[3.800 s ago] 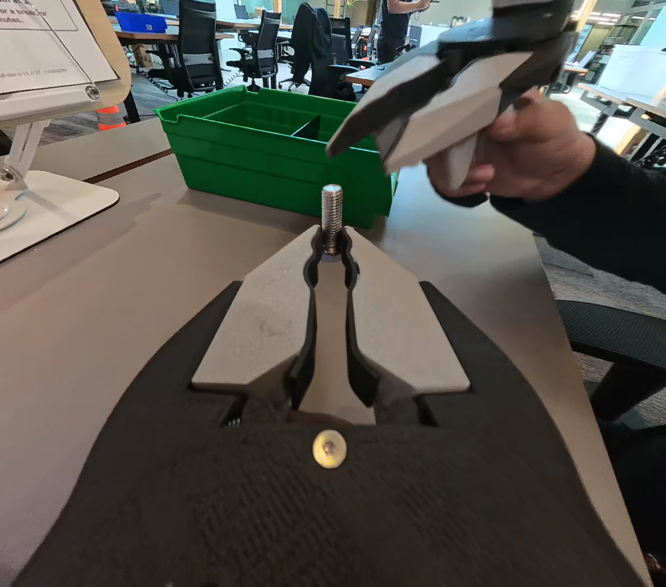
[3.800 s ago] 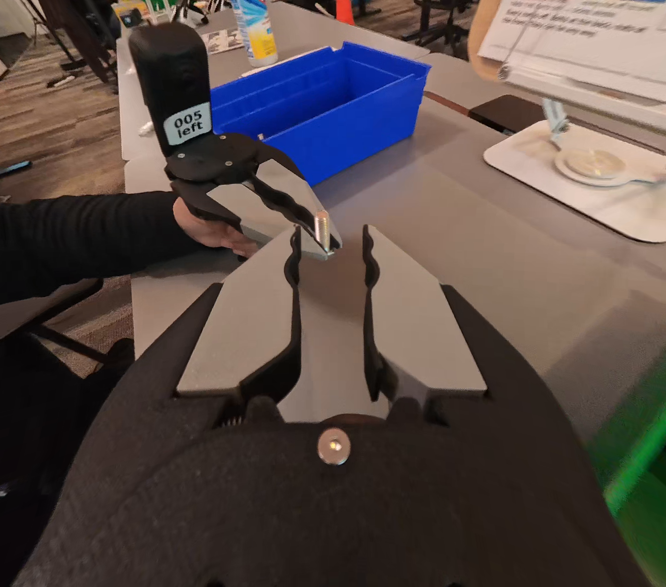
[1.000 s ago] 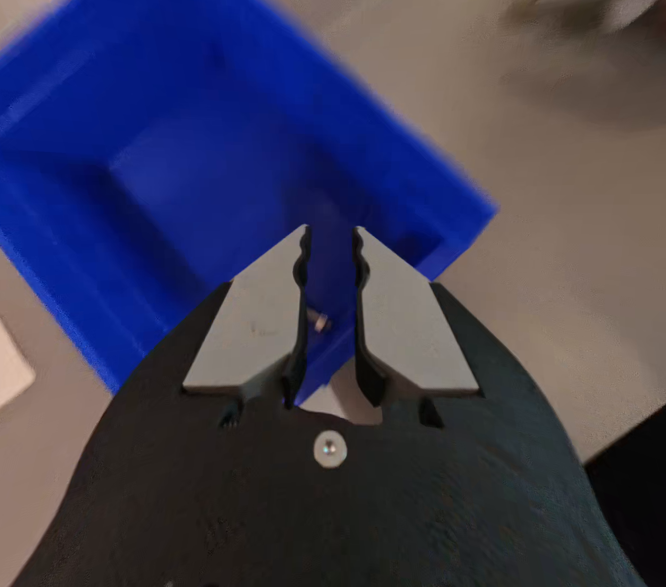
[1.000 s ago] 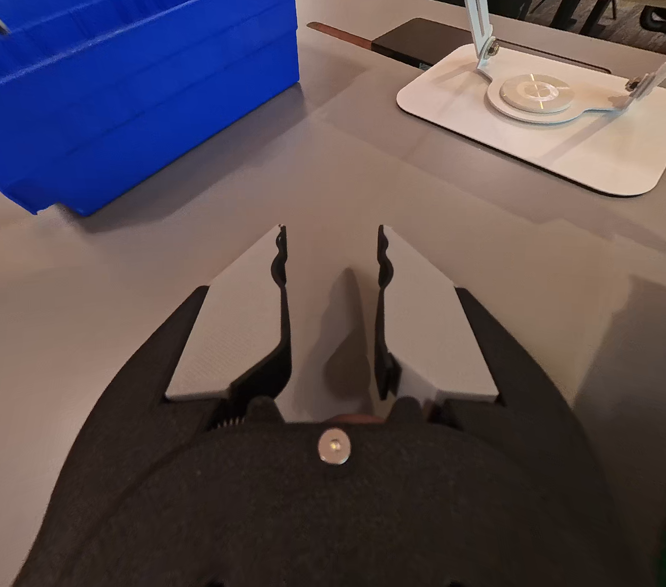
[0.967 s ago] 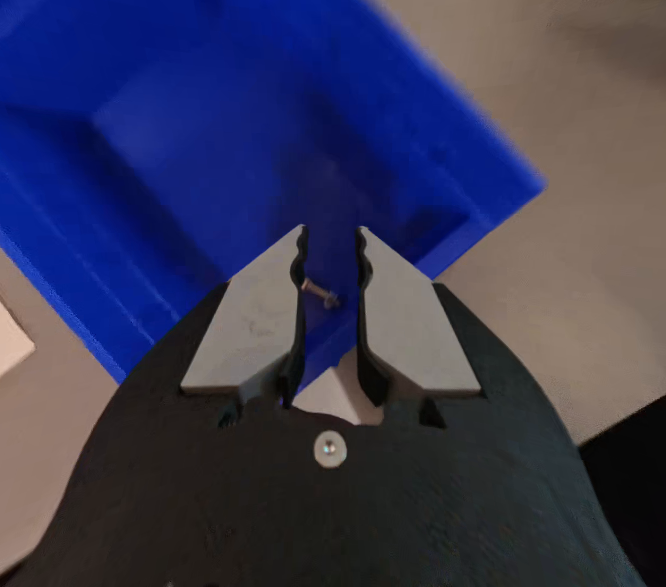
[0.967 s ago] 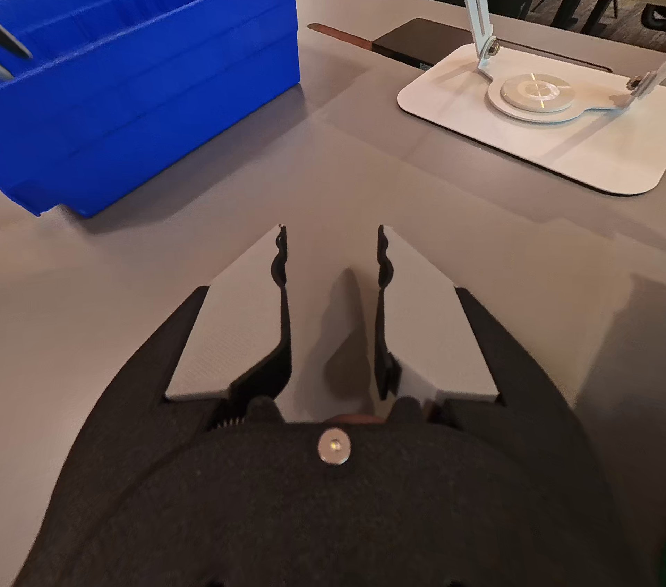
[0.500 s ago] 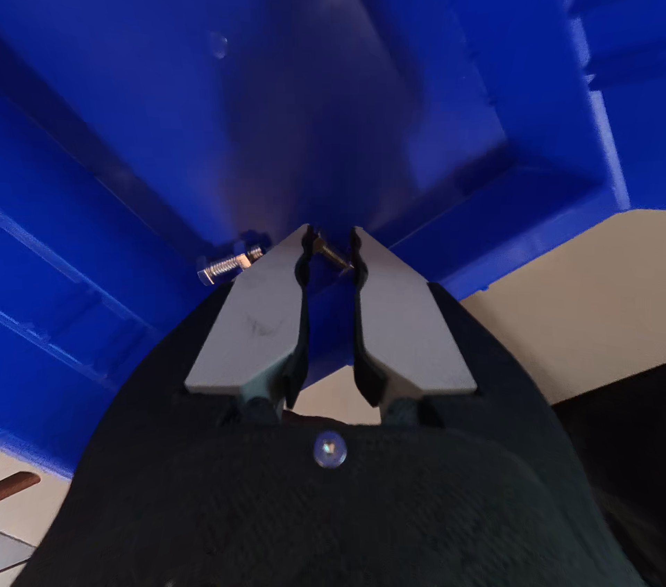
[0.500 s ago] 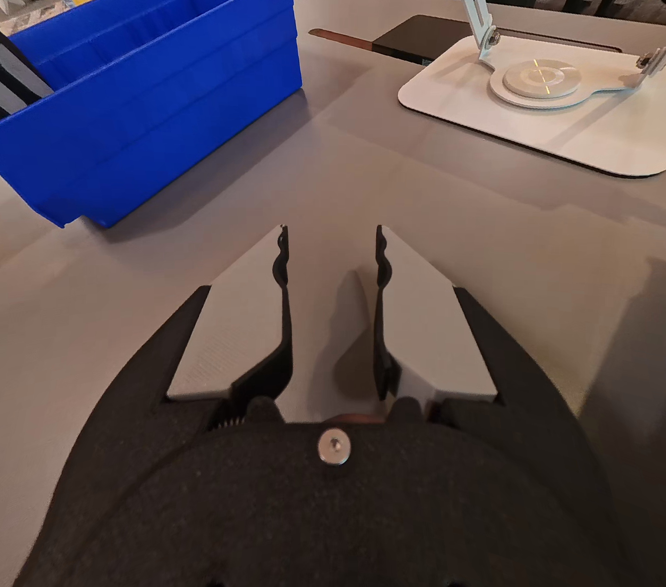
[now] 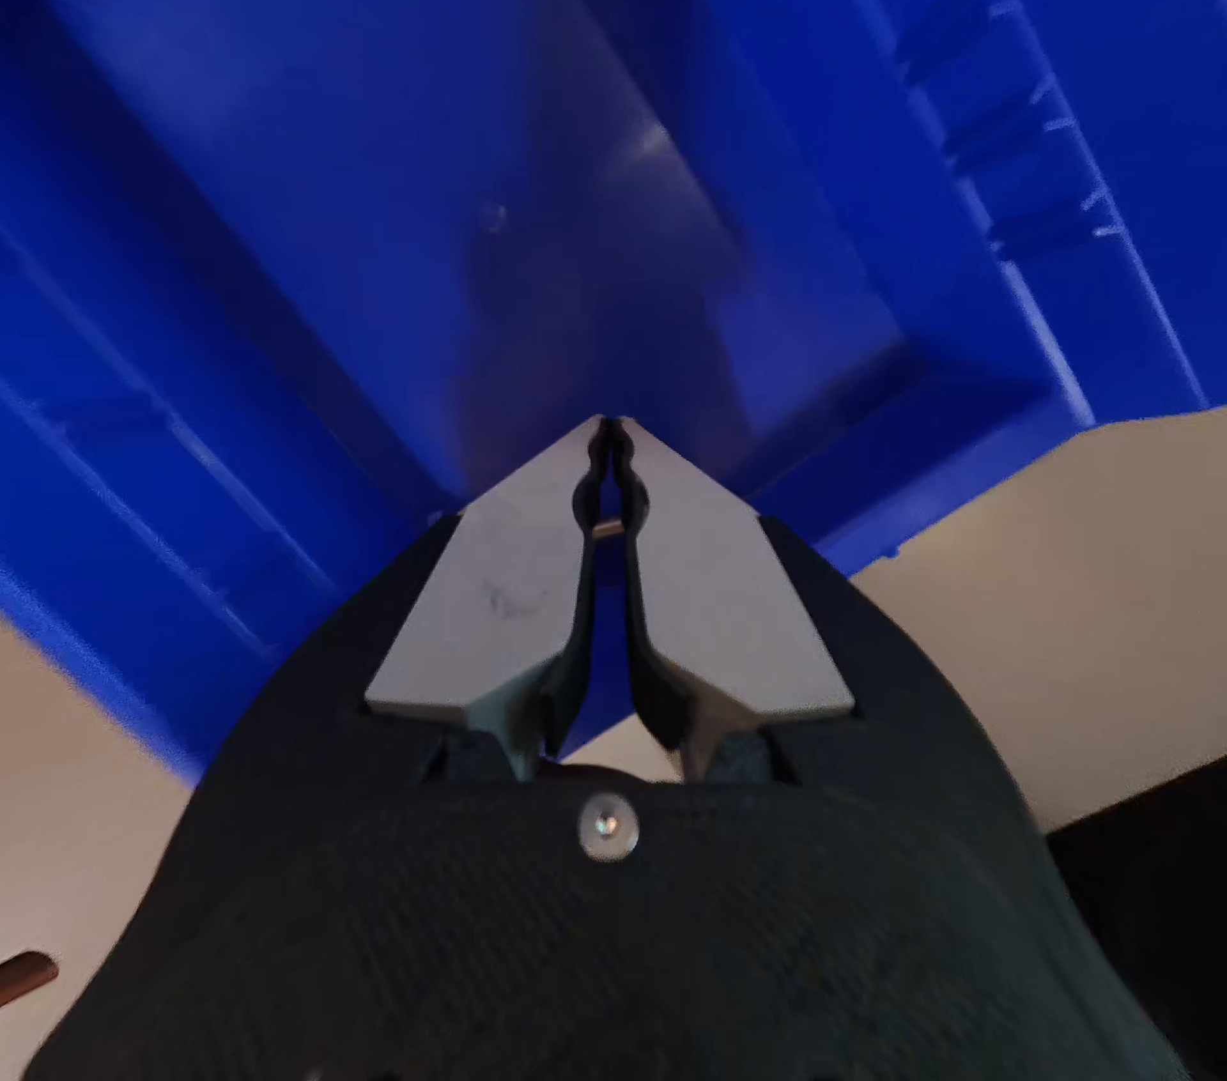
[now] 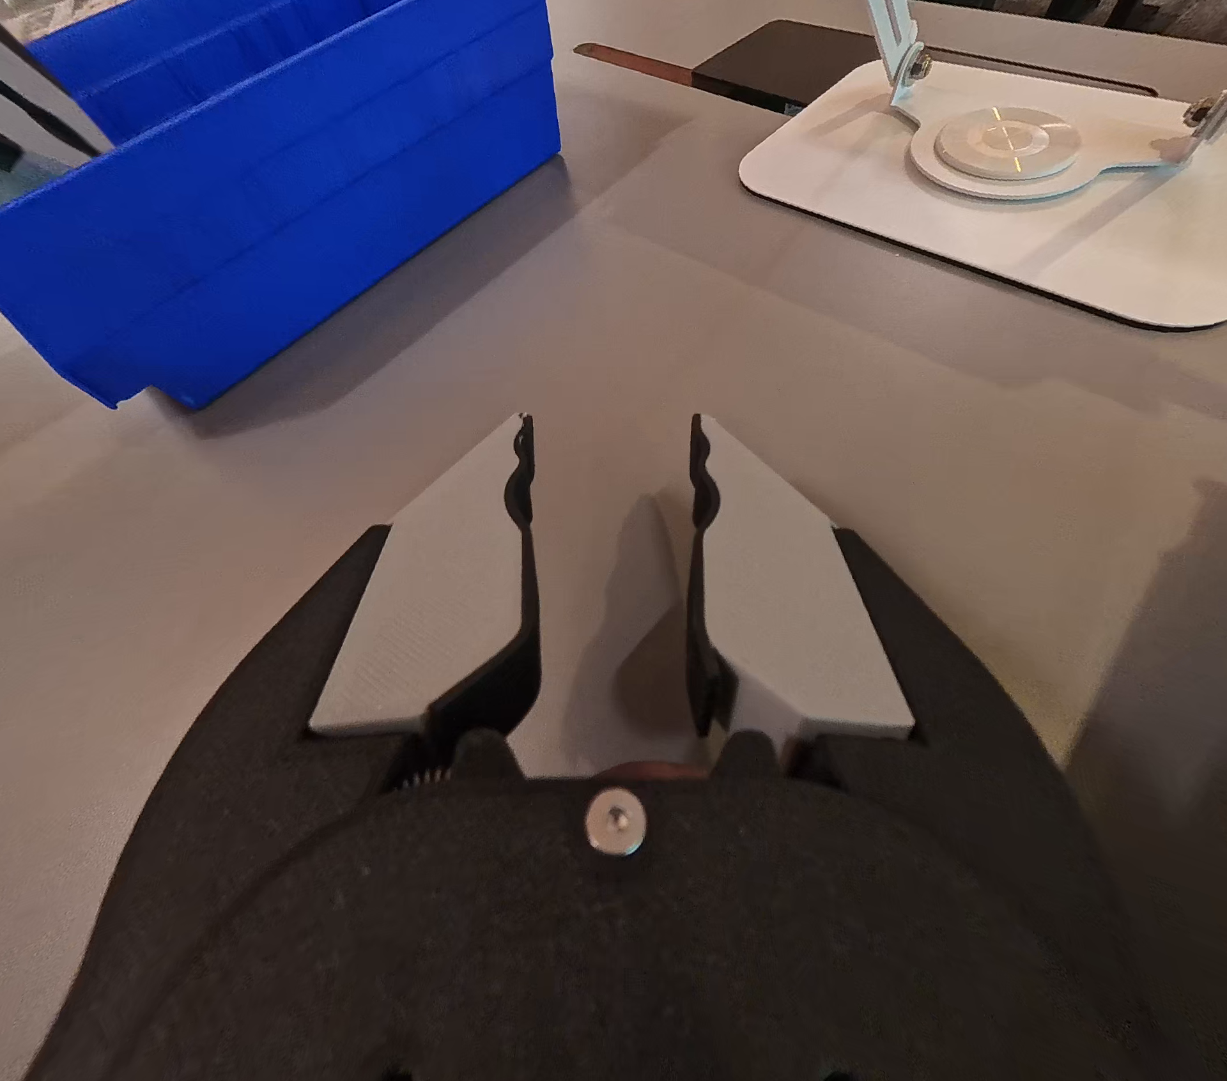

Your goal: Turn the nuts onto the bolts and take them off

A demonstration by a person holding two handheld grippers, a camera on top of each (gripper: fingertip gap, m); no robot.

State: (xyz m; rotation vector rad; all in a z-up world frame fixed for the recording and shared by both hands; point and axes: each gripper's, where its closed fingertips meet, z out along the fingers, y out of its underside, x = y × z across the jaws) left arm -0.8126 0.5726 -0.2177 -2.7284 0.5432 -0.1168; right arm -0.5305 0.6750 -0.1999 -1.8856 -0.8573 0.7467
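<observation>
My left gripper (image 9: 607, 425) reaches down into the blue bin (image 9: 465, 153), near a bottom corner. Its fingertips are together, and a small metal bolt (image 9: 609, 529) shows as a short glint pinched in the groove between the fingers. Most of the bolt is hidden by the fingers, and no nut is visible. My right gripper (image 10: 607, 425) is open and empty, low over the grey table (image 10: 664, 332), to the right of the blue bin (image 10: 299, 199).
A white stand base (image 10: 996, 226) with a round metal disc stands at the back right of the table. A black pad (image 10: 783, 60) lies behind it. The bin walls closely surround my left gripper. Chairs and a traffic cone stand beyond the table. Across from one pair of fingers to the other is roughly 30 centimeters.
My left gripper dropped into the bin and closed on a bolt that lay between its open fingers. A second silver bolt seen beside it is out of view. My right gripper has barely moved.
</observation>
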